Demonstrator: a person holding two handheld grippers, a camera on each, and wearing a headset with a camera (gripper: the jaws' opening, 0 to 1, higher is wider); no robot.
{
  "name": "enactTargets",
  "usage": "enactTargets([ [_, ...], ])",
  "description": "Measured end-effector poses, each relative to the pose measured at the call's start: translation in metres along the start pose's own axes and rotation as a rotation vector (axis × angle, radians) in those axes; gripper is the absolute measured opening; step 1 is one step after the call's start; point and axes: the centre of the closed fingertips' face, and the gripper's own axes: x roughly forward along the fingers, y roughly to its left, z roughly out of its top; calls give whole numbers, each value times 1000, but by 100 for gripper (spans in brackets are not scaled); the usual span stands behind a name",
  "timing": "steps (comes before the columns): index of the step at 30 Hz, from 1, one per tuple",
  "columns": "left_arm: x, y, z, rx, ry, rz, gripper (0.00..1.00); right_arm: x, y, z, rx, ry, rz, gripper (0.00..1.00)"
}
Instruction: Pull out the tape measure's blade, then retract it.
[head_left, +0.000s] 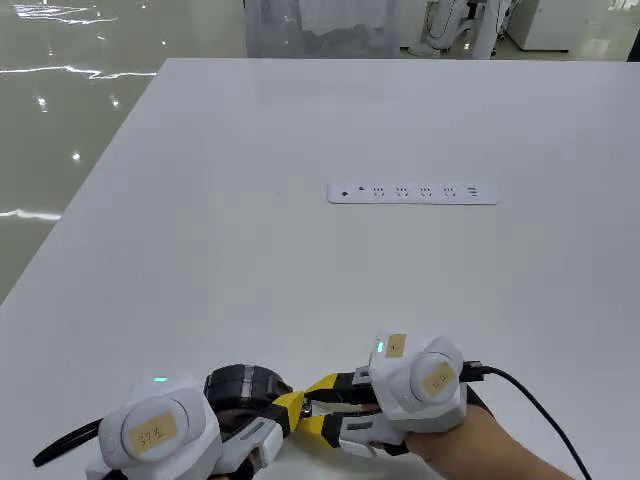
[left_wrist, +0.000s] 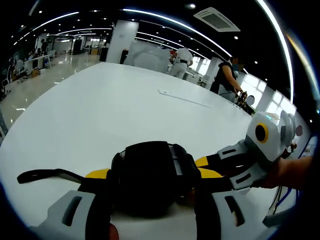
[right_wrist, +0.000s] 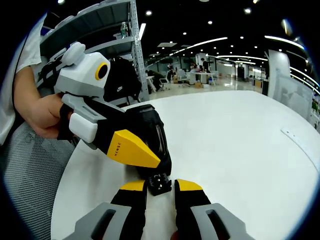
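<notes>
— White tabletop (head_left: 250, 200) ran wide and open ahead of both grippers. Its left edge dropped to a glossy floor (head_left: 60, 120), and a white power strip (head_left: 412, 193) lay well apart from the work, toward the far side.

— And the tape measure (head_left: 243, 385)?

— Black-cased, down at the table's near edge, clamped between the jaws of the left gripper (left_wrist: 150, 167), with one yellow tip on either side of the case.

— The right gripper (head_left: 317, 404)?

— Just beside it, pointing at the case. Its yellow tips were drawn close on the small black end tab (right_wrist: 160, 183) of the blade, right by the case, and looked pinched on it.

— Which view gave you that?

— The right gripper view, plainly. In the head view the jaws of the two grippers overlapped and that spot was hard to make out. The right gripper view also had a shelving rack (right_wrist: 100, 20) behind the left gripper. The left gripper view had a black strap (left_wrist: 45, 175) lying on the table left of the case, and people (left_wrist: 227, 75) standing beyond the table's far edge.

— Anything cut off?

— The left gripper's body ran off the bottom of the head view, and the hand (head_left: 470, 445) on the right gripper was cropped there too. A black cable (head_left: 530, 400) left the right gripper toward the lower right. How much blade was out, I couldn't tell.
</notes>
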Motion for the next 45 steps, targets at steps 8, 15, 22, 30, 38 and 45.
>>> enactTargets([
  [8,-5,0,2,25,0,-27,68,-13,0,0,28,0,-24,25],
  [15,-10,-3,5,67,6,-71,67,-25,5,-1,47,5,-51,34],
  [22,-20,-5,8,93,-3,-103,73,-39,7,-1,84,-18,-87,45],
  [30,-32,-7,12,125,-14,-152,75,-56,5,-16,129,-1,-136,58],
  [38,-43,-8,13,156,-25,-212,81,-80,6,-23,143,-9,-184,65],
  [45,-56,-9,8,213,-10,-260,85,-100,12,-26,148,-18,-208,67],
])
